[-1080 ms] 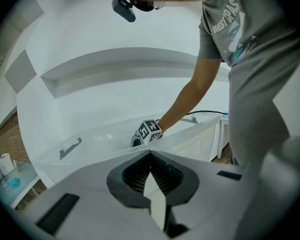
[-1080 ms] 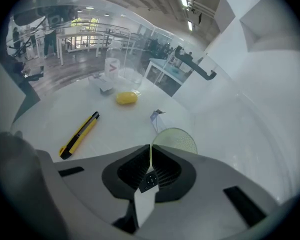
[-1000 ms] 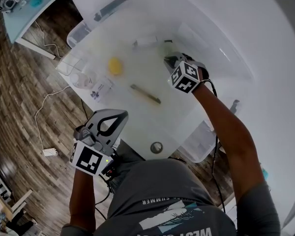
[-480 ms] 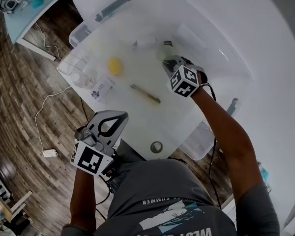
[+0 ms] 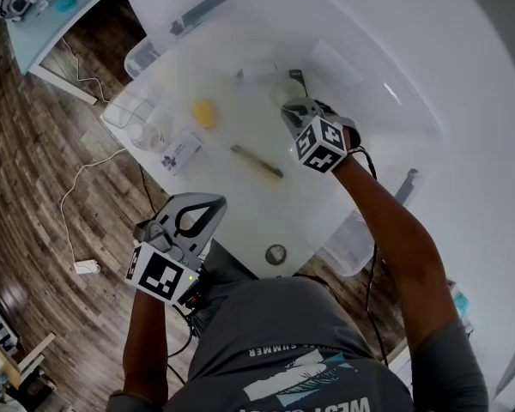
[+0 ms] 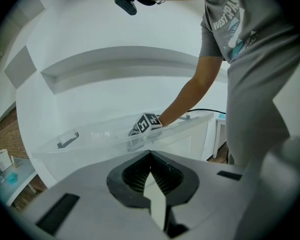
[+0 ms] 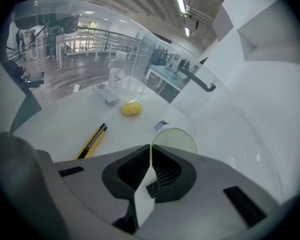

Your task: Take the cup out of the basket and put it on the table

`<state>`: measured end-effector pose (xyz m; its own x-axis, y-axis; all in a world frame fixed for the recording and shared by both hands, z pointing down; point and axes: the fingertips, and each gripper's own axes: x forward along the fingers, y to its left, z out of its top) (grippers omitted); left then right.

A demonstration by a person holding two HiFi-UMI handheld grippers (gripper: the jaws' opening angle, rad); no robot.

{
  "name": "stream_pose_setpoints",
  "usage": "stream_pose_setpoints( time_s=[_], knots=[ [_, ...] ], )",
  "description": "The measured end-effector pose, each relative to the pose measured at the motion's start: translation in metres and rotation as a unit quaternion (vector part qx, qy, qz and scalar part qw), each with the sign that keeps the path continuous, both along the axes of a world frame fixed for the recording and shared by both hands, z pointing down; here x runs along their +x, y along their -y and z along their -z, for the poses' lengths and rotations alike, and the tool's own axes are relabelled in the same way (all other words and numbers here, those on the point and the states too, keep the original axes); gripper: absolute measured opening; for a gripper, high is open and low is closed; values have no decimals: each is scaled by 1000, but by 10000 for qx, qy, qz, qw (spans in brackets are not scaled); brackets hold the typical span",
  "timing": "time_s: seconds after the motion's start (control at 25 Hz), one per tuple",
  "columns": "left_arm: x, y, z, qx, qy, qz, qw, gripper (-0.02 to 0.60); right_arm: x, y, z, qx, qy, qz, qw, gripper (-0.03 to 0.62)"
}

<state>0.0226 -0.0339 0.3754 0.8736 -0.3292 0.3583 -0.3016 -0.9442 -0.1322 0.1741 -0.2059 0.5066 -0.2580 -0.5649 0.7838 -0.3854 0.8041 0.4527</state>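
Observation:
A pale green cup [image 5: 285, 93] stands inside the large clear plastic basket [image 5: 127, 110]. My right gripper [image 5: 295, 110] reaches down into the basket and is shut on the cup's thin rim. In the right gripper view the rim runs between the closed jaws of the right gripper [image 7: 150, 146], and the cup's [image 7: 176, 139] round mouth shows just beyond them. My left gripper [image 5: 213, 202] hangs outside the basket near my body, shut with nothing in it. In the left gripper view the left gripper [image 6: 150, 153] points at the basket's clear wall [image 6: 95, 146].
On the basket's floor lie a yellow lemon-like thing [image 5: 204, 112], a yellow utility knife [image 5: 256, 161], a small printed card [image 5: 179, 153] and a clear glass [image 5: 146, 136]. A dark handle [image 5: 202, 11] sits on the far wall. Wooden floor with cables lies to the left.
My right gripper has shifted a little toward me with the cup's rim still pinched. The left gripper has stayed where it was.

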Motion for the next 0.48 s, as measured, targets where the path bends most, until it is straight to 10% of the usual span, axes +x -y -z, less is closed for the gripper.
stream_pose_setpoints(
  time_s=[0.48],
  knots=[
    [-18,-10,-7,-101,82,-56,9999,9,-12,1,25,362,421,-262,9981,28]
  ],
)
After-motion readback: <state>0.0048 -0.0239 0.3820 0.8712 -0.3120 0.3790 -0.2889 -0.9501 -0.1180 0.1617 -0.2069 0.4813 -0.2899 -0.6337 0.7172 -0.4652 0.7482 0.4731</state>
